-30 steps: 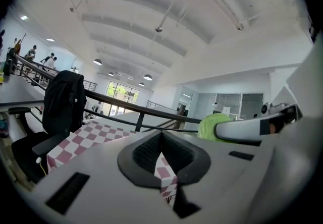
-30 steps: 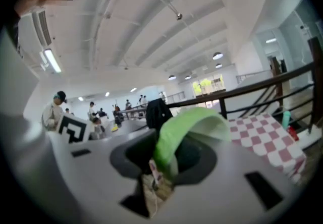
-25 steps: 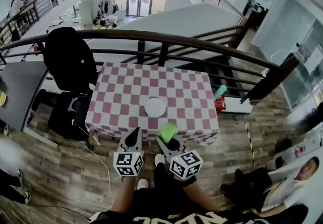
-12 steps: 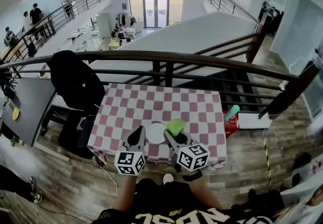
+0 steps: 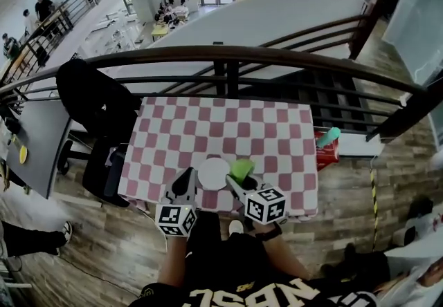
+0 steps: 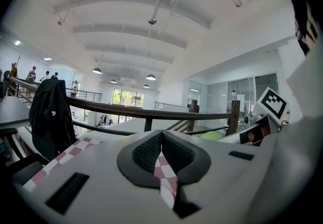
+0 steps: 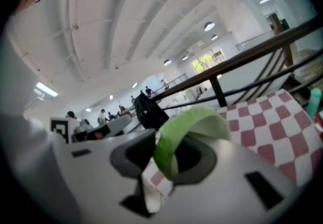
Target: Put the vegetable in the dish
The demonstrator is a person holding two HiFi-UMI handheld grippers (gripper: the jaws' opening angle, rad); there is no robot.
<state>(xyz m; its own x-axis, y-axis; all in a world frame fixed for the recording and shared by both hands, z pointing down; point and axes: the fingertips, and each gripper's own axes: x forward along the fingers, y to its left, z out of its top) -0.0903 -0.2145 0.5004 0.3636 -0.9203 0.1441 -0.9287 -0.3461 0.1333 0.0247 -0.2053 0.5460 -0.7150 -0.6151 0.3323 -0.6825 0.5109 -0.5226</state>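
A white round dish [image 5: 212, 173] sits on the red-and-white checked tablecloth [image 5: 228, 126] near the front edge. My right gripper [image 5: 239, 179] is shut on a pale green leafy vegetable [image 5: 242, 169], which hangs just right of the dish's rim. In the right gripper view the leaf [image 7: 187, 126] curls between the jaws of that gripper [image 7: 169, 160]. My left gripper [image 5: 186, 178] is just left of the dish, shut and empty. In the left gripper view its pads [image 6: 151, 150] meet, with checked cloth [image 6: 166, 170] showing below them.
A black chair draped with a dark jacket [image 5: 97, 95] stands at the table's left. A dark railing [image 5: 228, 57] runs behind the table. A red box with a teal bottle [image 5: 327, 141] sits off the right edge. A grey desk [image 5: 31, 143] and several people stand at the left.
Both grippers have moved forward from in front of the table to over its near edge. The vegetable has come up beside the dish's right rim.
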